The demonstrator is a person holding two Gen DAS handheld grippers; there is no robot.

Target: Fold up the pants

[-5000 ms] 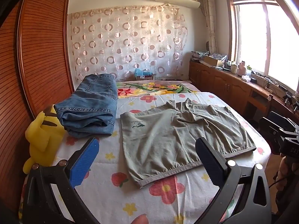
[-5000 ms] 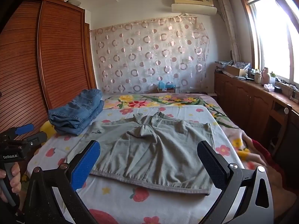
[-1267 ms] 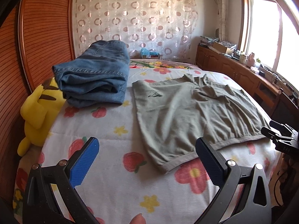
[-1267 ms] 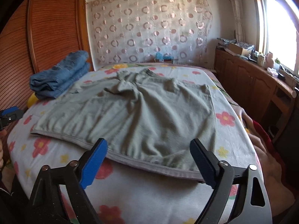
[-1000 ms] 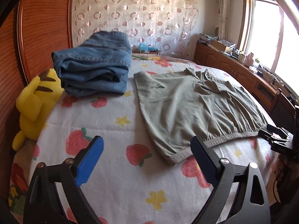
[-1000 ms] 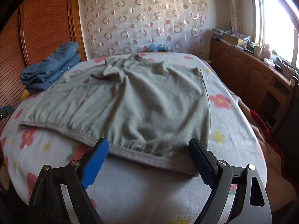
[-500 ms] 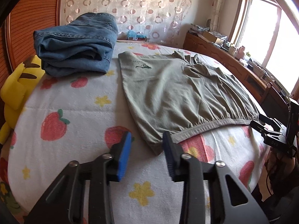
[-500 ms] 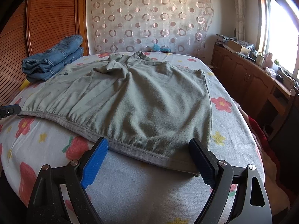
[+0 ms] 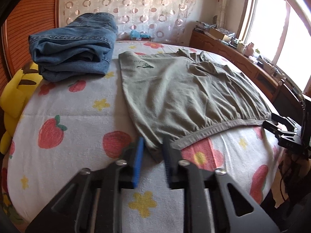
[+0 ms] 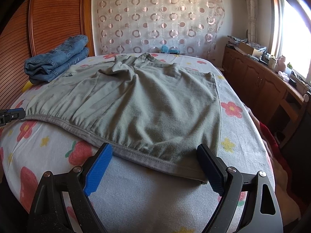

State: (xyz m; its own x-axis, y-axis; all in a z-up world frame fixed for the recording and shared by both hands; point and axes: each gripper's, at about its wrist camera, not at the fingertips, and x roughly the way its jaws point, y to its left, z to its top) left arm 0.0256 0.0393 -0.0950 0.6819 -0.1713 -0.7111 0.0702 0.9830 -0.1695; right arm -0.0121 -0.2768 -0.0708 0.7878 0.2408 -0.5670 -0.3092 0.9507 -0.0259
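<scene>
Grey-green pants (image 9: 184,97) (image 10: 145,106) lie spread flat on the flowered bed sheet (image 9: 68,136), waistband toward me. My left gripper (image 9: 152,149) has its jaws closing, and the waistband's left corner is bunched between the blue pads, which press on it. In the right wrist view the left gripper (image 10: 11,114) shows at the left edge beside that corner. My right gripper (image 10: 154,149) stands open just above the waistband's right end, with the cloth between its fingers but untouched. In the left wrist view the right gripper (image 9: 281,134) sits at the far right.
Folded blue jeans (image 9: 75,44) (image 10: 56,62) are stacked at the bed's far left, beside the pants. A yellow plush toy (image 9: 13,97) sits off the left edge. A wooden wardrobe stands on the left, and a cluttered low cabinet (image 10: 262,81) runs under the window on the right.
My left gripper came in to the waistband's left corner and its jaws went from wide apart to nearly together around the cloth. The right gripper stayed open over the right end.
</scene>
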